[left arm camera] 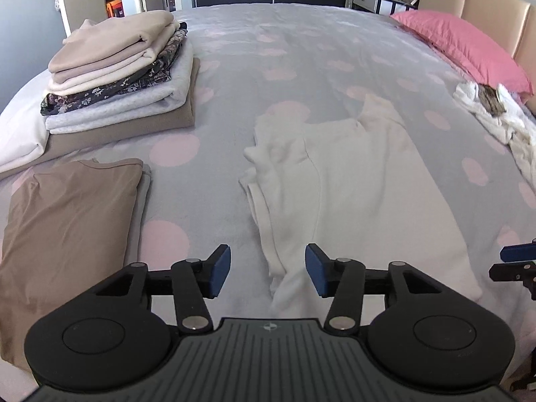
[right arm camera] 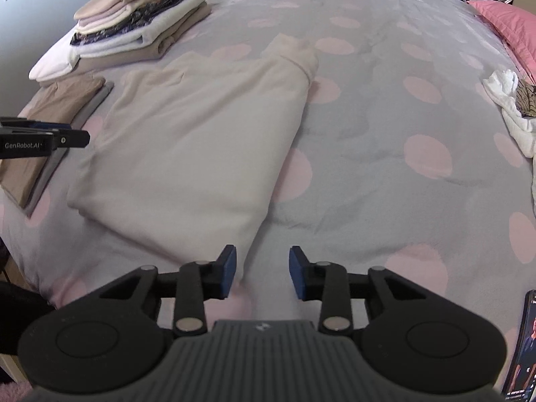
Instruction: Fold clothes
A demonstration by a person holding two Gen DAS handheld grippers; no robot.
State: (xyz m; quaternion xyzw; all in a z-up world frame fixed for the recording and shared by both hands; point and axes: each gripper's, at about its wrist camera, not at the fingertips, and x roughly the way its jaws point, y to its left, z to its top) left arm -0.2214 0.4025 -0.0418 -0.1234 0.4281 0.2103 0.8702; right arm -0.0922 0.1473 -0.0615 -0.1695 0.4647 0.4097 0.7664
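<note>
A cream white garment [left arm camera: 361,194] lies folded lengthwise on the grey bedspread with pink dots [left arm camera: 268,67]. My left gripper [left arm camera: 268,271] hovers open above its near left edge, with cloth below the gap and neither blue pad touching it. In the right wrist view the same garment [right arm camera: 201,140] stretches away to the left. My right gripper [right arm camera: 263,273] stands open over its near right corner, holding nothing. The left gripper's side [right arm camera: 43,140] shows at the left edge of that view, and the right gripper's finger [left arm camera: 516,254] at the right edge of the left wrist view.
A stack of folded clothes [left arm camera: 124,73] sits at the far left. A folded brown garment [left arm camera: 67,221] lies near left. A crumpled white and patterned heap [left arm camera: 492,110] lies at the right by a pink pillow [left arm camera: 462,43]. A phone [right arm camera: 524,345] lies near right.
</note>
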